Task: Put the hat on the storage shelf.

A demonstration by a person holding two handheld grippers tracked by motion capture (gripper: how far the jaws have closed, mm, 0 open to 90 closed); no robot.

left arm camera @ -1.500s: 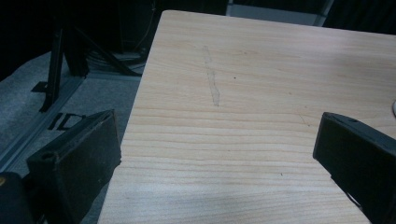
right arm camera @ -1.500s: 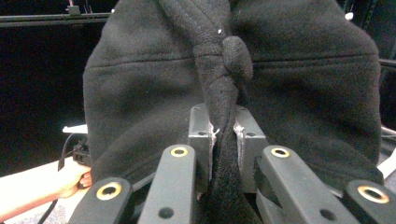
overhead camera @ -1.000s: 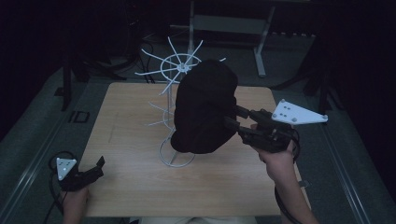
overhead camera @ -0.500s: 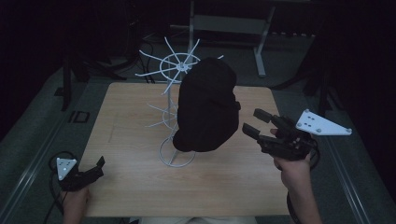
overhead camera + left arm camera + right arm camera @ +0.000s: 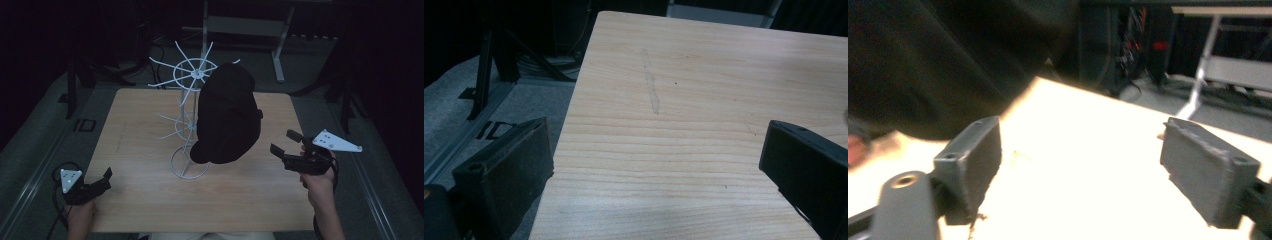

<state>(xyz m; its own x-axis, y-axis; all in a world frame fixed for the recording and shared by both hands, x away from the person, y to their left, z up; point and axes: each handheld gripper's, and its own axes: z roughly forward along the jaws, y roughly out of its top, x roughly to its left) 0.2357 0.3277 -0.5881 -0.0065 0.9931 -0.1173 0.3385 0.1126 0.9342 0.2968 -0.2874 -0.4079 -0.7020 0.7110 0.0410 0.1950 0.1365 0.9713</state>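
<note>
The right gripper (image 5: 284,142), jaws just spread wide with nothing between them, sits right of the black cap (image 5: 227,115) hanging on the white rack (image 5: 189,125). The left gripper (image 5: 102,178) rests released, near-left. Loosely hooked, the cap could slide off.

A black cap (image 5: 227,115) hangs on a white wire rack (image 5: 190,117) that stands upright near the middle of the wooden table. Its rounded crown sits by the rack's upper spokes, its brim points down toward the ring base (the fabric looks dark and featureless), clear of the tabletop.
</note>
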